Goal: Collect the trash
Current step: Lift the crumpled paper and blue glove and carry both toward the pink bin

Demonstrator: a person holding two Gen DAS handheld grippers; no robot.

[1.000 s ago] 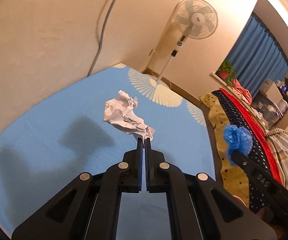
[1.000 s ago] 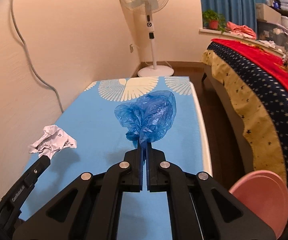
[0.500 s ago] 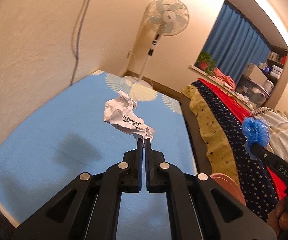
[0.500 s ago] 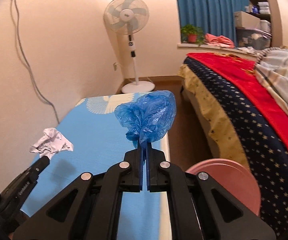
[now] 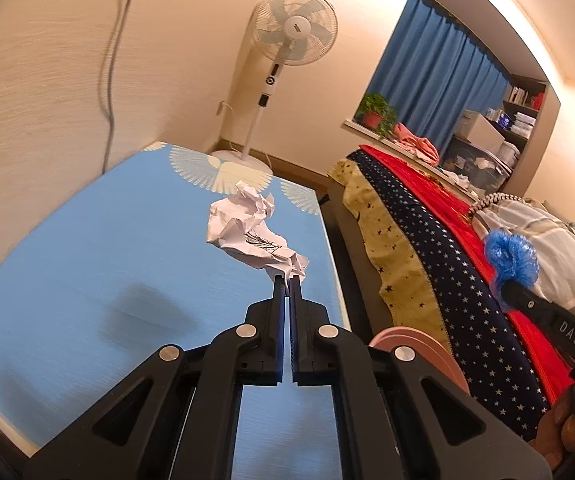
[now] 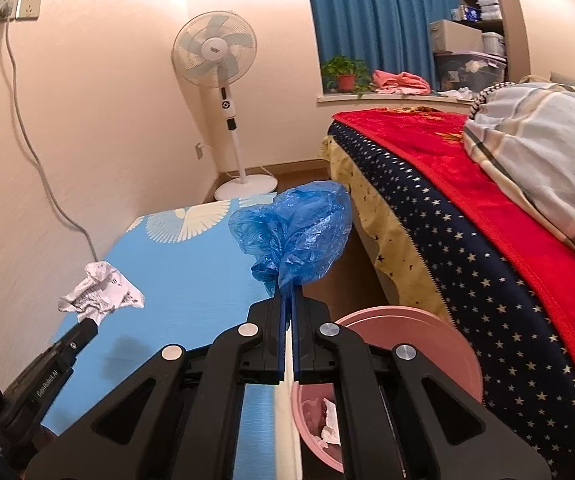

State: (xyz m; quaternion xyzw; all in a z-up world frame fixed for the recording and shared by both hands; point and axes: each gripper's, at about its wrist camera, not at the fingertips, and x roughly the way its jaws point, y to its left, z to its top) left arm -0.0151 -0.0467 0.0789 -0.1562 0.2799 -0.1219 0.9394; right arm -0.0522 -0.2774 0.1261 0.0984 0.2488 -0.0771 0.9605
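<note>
We hold the left gripper [image 5: 287,279] above the blue worktop [image 5: 87,248], its jaws clenched on a corner of the crumpled paper [image 5: 249,230], which hangs clear of the worktop with its shadow on the cloth below. We hold the right gripper [image 6: 286,294] over the worktop's edge on the bed side, jaws clamped on the gathered end of the blue bag [image 6: 299,232], which puffs out in front of them. Seen from the right wrist, the paper [image 6: 101,293] and the left gripper [image 6: 83,326] sit toward the wall side of the worktop [image 6: 191,264]; seen from the left wrist, the bag [image 5: 511,258] and the right gripper [image 5: 509,292] show against the bed [image 5: 467,280]. The pink bin [image 6: 439,344] stands on the floor between the worktop and the bed [image 6: 467,220], just below and slightly to the bed side of the right gripper; white scraps lie inside it. From the left wrist only the bin's [image 5: 415,340] rim shows, just beyond the worktop's edge. At the far end of the worktop a fan [image 6: 217,56] stands on the floor by the wall, and beyond it a blue curtain [image 6: 371,20] hangs over a sill with a potted plant [image 6: 345,74]. A cable [image 6: 39,172] runs down the wall from a socket [image 6: 15,6] toward the worktop.
</note>
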